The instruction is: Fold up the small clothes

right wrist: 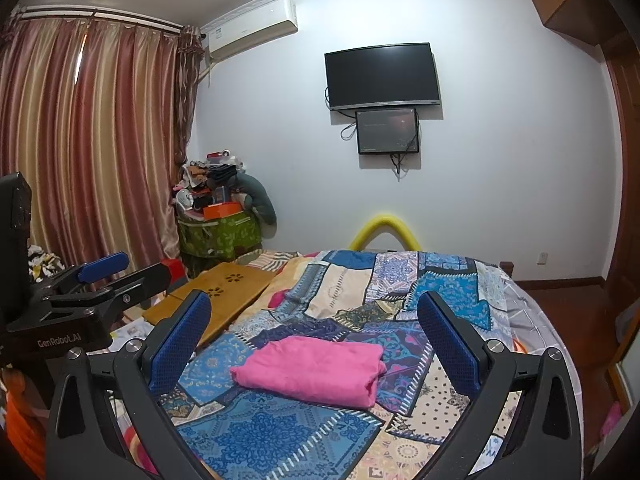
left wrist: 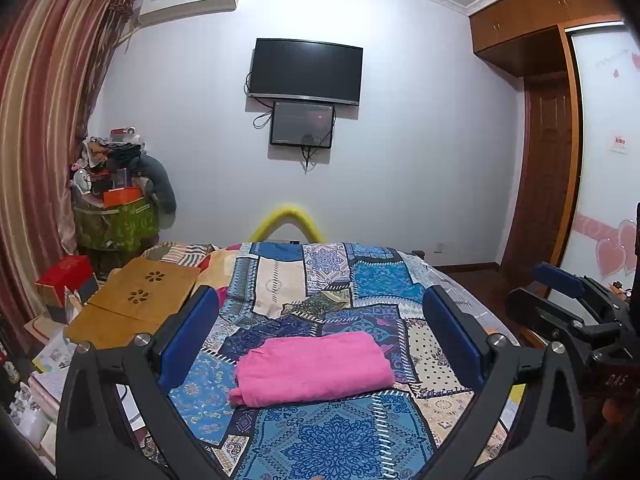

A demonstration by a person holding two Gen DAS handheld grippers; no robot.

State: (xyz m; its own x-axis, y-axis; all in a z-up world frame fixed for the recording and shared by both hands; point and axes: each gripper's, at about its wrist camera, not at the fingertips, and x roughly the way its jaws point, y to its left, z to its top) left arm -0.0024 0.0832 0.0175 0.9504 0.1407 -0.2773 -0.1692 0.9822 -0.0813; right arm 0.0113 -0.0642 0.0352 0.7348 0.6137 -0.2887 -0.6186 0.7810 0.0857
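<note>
A folded pink garment [left wrist: 314,368] is seen lying on the patchwork bedspread [left wrist: 332,440] — untouched; the left gripper [left wrist: 320,336] and right gripper [right wrist: 316,332] are both held spread wide, empty.

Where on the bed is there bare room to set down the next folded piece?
Free patches: the patchwork bedspread beyond the folded pink garment, toward the foot of the bed, and the blue medallion patch in front of it. Crowded: the wooden lap desk and papers on the window side.
</note>
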